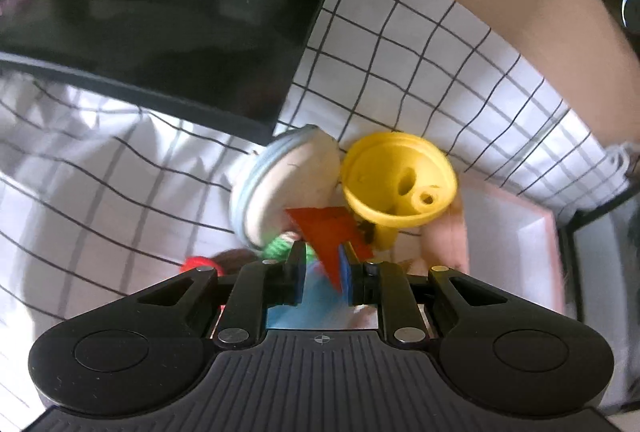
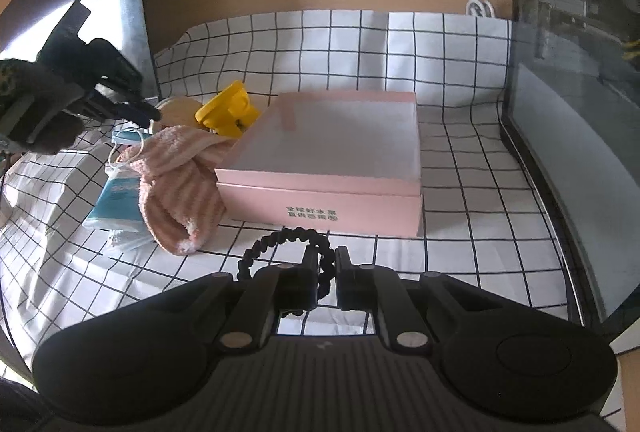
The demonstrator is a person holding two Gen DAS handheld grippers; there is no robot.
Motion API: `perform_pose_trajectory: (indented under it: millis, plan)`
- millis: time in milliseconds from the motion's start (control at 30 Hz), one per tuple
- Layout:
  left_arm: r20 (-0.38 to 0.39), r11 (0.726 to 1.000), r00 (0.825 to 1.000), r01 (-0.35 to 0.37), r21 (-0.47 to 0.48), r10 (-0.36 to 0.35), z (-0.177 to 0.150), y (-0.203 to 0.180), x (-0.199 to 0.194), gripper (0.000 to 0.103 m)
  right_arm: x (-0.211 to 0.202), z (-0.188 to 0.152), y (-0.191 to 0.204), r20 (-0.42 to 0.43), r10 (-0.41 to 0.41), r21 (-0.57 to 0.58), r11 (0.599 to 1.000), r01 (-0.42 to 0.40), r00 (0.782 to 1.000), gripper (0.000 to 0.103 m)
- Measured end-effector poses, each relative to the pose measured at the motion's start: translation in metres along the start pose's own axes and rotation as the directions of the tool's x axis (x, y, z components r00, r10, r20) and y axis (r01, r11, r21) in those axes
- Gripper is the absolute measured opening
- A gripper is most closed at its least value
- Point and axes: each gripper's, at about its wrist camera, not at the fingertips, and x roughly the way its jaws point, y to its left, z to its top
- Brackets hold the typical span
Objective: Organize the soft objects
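left gripper (image 1: pixel 325 264) tips steeply down, jaws slightly apart over toys — right gripper (image 2: pixel 325 274) clamps a black hair tie (image 2: pixel 256 252).

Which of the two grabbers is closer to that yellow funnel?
The left. The left gripper reaches into the pile right beside the yellow funnel. The right gripper is well back at the near side of the pink box, shut on a black hair tie.

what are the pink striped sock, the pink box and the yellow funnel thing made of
Sock: fuzzy knit fabric, matte; it slumps in soft folds.
Pink box: likely cardboard, smooth and faintly glossy, with crisp edges and printed characters.
Yellow funnel: looks like hard moulded plastic, smooth and evenly coloured with a rigid rim.
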Motion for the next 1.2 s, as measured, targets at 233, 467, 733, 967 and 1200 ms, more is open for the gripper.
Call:
perform_pose_trajectory:
  millis: [233, 467, 733, 967, 1200]
  plan:
    - [-0.046, 0.999, 0.999, 0.011, -0.040, -0.013, 0.003, 0.005, 0.017, 0.019, 0.003, -0.001, 0.007, -0.005, 0.022, -0.009, 1.000, -0.022, 1.000, 0.008]
    - [-0.049, 0.995, 0.995, 0.084, -0.056, -0.086, 0.008, -0.017, 0.044, 0.024, 0.002, -0.003, 0.004, -0.007, 0.011, 0.005, 1.000, -0.011, 1.000, 0.008]
    - [-0.058, 1.000, 0.998, -0.004, -0.011, 0.004, 0.013, -0.036, 0.080, 0.022, 0.003, -0.007, -0.006, -0.016, -0.011, 0.039, 0.999, 0.011, 1.000, 0.008]
    - [-0.118, 0.996, 0.993, 0.000, -0.094, -0.012, 0.010, -0.027, 0.096, 0.013, 0.006, -0.010, -0.015, -0.023, -0.022, 0.070, 0.997, 0.023, 0.999, 0.008]
    - [0.023, 0.984, 0.992, 0.128, -0.125, -0.126, -0.004, -0.014, 0.078, 0.009, 0.007, -0.010, -0.015, -0.020, -0.019, 0.068, 0.997, 0.020, 1.000, 0.008]
